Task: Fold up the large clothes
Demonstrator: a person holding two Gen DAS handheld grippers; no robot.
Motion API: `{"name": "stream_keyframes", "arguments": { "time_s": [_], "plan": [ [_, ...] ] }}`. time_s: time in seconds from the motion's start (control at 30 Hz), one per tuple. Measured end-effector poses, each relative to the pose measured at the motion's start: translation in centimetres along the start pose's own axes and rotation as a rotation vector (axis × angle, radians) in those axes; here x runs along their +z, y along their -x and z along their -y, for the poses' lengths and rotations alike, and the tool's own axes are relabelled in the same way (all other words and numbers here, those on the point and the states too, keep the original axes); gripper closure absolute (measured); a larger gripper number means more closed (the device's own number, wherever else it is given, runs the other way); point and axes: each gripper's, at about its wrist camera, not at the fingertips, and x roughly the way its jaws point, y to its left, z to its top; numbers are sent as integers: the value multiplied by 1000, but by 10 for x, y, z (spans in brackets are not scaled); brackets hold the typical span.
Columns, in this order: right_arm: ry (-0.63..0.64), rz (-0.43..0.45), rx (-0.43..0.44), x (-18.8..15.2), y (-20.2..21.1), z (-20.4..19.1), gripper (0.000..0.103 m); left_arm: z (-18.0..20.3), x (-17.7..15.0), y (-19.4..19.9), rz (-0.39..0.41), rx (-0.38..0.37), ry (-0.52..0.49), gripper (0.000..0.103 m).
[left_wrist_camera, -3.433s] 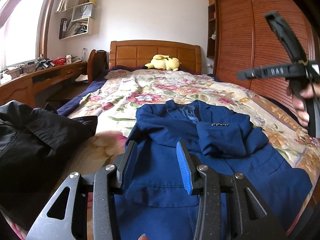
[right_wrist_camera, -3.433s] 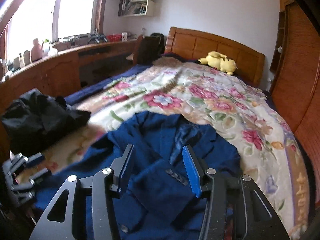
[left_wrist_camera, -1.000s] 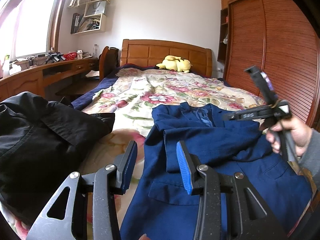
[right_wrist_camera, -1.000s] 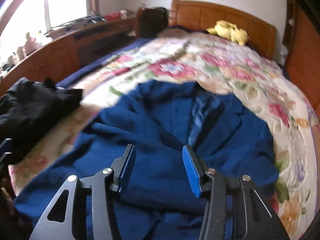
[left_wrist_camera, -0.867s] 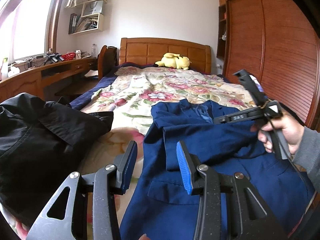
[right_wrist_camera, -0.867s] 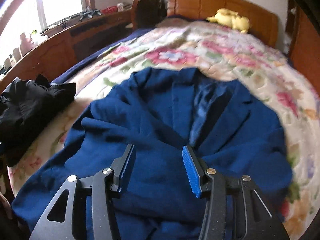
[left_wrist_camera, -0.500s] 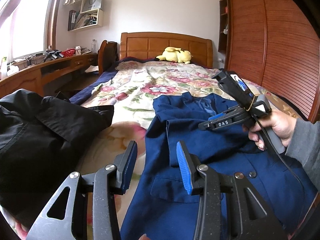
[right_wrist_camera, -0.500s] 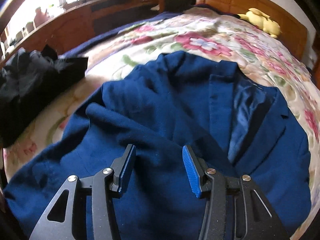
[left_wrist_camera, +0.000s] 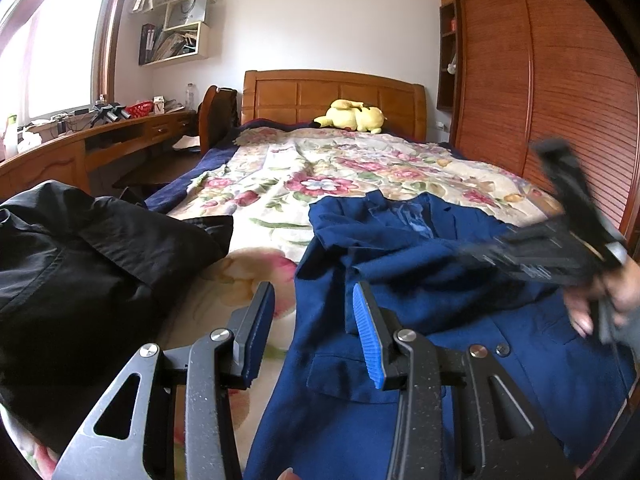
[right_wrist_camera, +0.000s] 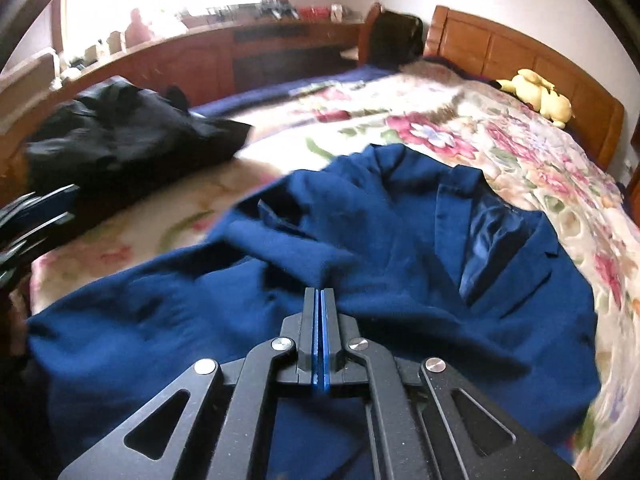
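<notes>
A blue suit jacket lies face up on the floral bedspread, its collar toward the headboard and one sleeve folded across the chest. My left gripper hovers open above the jacket's left edge with nothing between its fingers. My right gripper is shut, its blue pads pressed together. A raised ridge of the jacket runs straight into its tips. In the left wrist view the right gripper is a blur over the jacket's right half, held by a hand.
A black garment is heaped on the bed's near left corner. A yellow plush toy rests by the wooden headboard. A wooden desk runs along the left wall and wardrobe doors along the right.
My right gripper swept low across the jacket toward the folded sleeve and its jaws went from open to shut. The left gripper stayed still and open.
</notes>
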Motion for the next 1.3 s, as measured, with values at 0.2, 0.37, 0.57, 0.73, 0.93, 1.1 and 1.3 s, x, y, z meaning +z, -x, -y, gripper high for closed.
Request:
{"name": "stream_keyframes", "arguments": {
  "time_s": [0.2,0.37,0.57,0.73,0.93,1.1,1.3],
  "plan": [
    [-64,-28,32,-71,41,-22,102,0,0,5,9,-2,-5,61],
    [-114,-99,-2,-107,49,-30,96,9,-1,8,10,-10,-30,61],
    [-189,-44,-62,-126,79,-27,57,15,-6,8,0,-4,-63,61],
    [-242,10,-173,-150,111,-24,56,10,-18,20,-7,17,-79,61],
    [-279,13,-283,-184,141,-23,56,-5,-32,42,-48,43,-76,61],
    [-281,7,-304,-205,153,-22,51,-1,-50,57,-93,43,-141,61],
    [-304,-9,-342,-216,157,-21,49,-4,-74,46,-185,79,-190,61]
  ]
}}
